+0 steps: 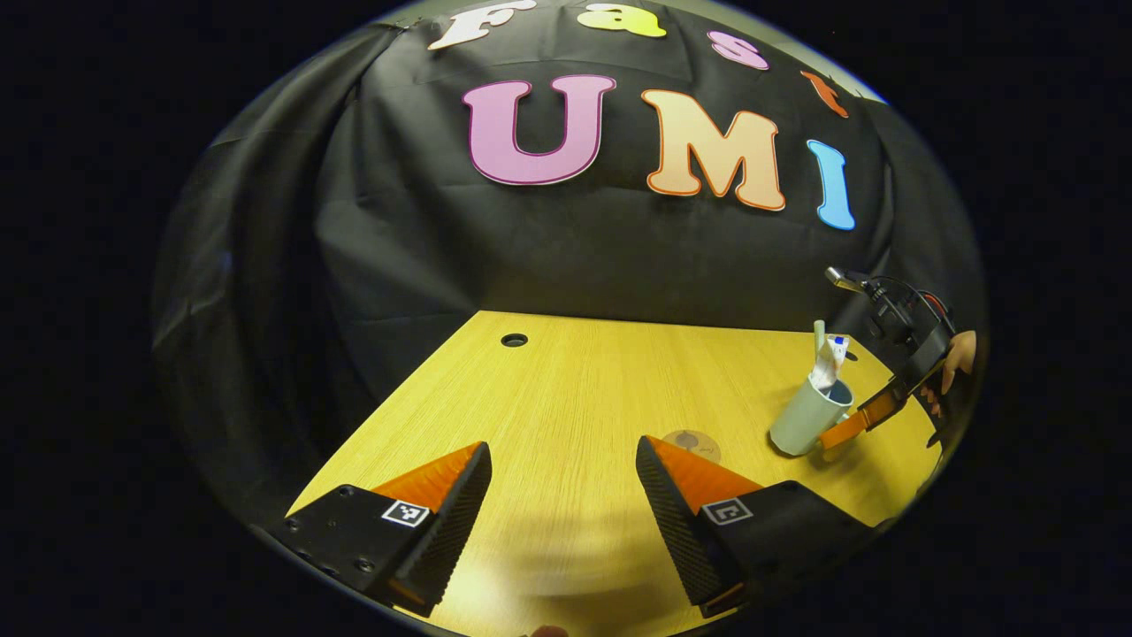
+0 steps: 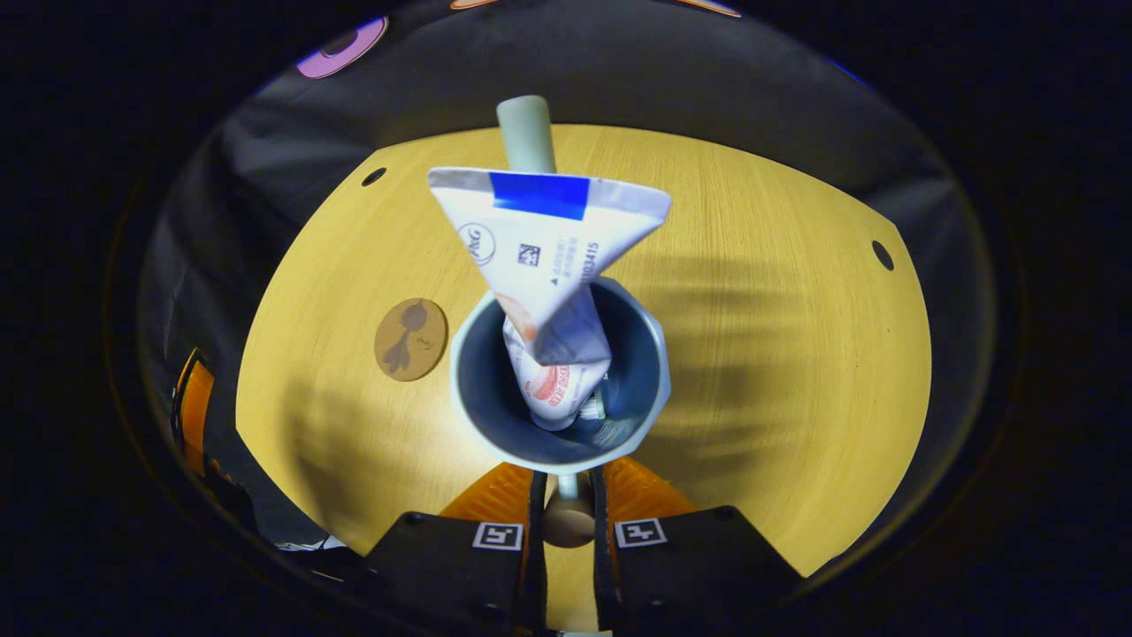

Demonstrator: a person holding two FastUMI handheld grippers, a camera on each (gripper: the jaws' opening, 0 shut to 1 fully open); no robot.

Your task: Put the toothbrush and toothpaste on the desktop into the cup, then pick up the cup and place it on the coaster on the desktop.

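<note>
Pale grey-green, the cup (image 2: 559, 376) sits at the middle of the right gripper view with the toothpaste (image 2: 550, 292) and the toothbrush (image 2: 527, 133) standing in it. The crumpled white toothpaste tube leans out over the rim, its flat blue-banded end uppermost, and the toothbrush handle rises behind it on the far side. In the left gripper view the cup (image 1: 811, 416) is at the right of the tabletop (image 1: 566, 389), tilted, with the toothpaste (image 1: 829, 361) and the toothbrush (image 1: 819, 336) poking out of its mouth.

At the near side of the cup, the right gripper (image 2: 567, 504) has its fingers drawn almost together on a slim part, apparently the cup's handle, caught between them. The left gripper view shows that same gripper (image 1: 871, 414) reaching in from the right, its fingers at the cup's lower side and a hand (image 1: 955, 363) behind it.

Just left of the cup in the right gripper view lies the round brown coaster (image 2: 410, 340), flat on the wood and not touching the cup. In the left gripper view the coaster (image 1: 691, 442) lies just beyond the left gripper's right finger.

The left gripper (image 1: 563, 473) hovers over the near tabletop, its fingers wide apart with bare wood between them.
</note>
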